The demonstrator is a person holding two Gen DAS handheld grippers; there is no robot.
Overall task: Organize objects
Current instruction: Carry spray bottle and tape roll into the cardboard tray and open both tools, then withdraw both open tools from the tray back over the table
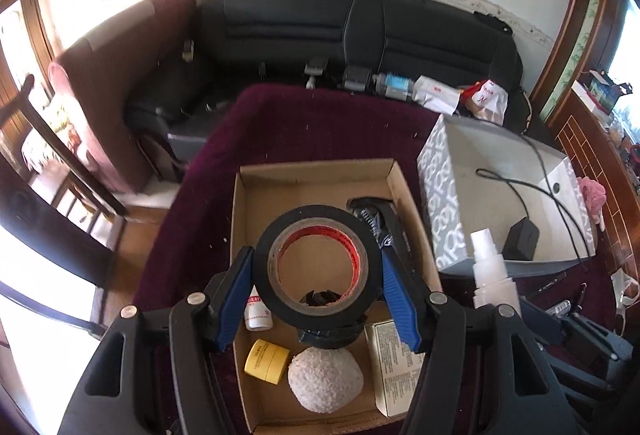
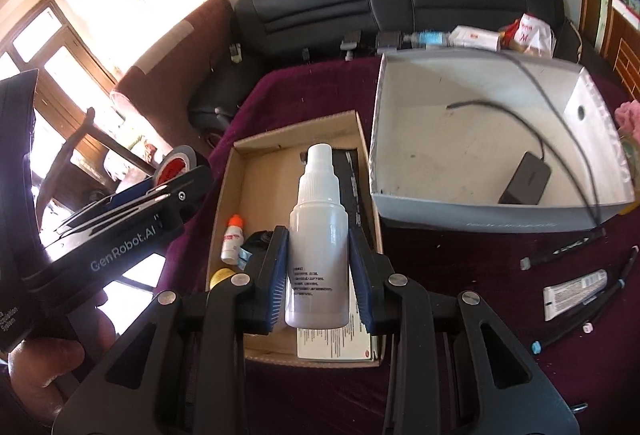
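My left gripper (image 1: 318, 275) is shut on a black tape roll (image 1: 316, 239) and holds it above the brown cardboard box (image 1: 316, 169). In the box lie a white foam ball (image 1: 325, 381), a yellow jar (image 1: 267, 360), a small white bottle (image 1: 258, 313), a white carton (image 1: 394, 363) and black items. My right gripper (image 2: 319, 263) is shut on a white spray bottle (image 2: 318, 231), held upright above the same box (image 2: 296, 131). The spray bottle also shows at the right in the left wrist view (image 1: 492, 271). The left gripper and tape show in the right wrist view (image 2: 176, 165).
A grey box (image 2: 476, 215) with a black charger (image 2: 524, 177) and cable stands right of the cardboard box on the maroon cloth (image 2: 460, 267). Pens and a tube (image 2: 574, 293) lie at the right. A black sofa (image 1: 360, 31) stands behind.
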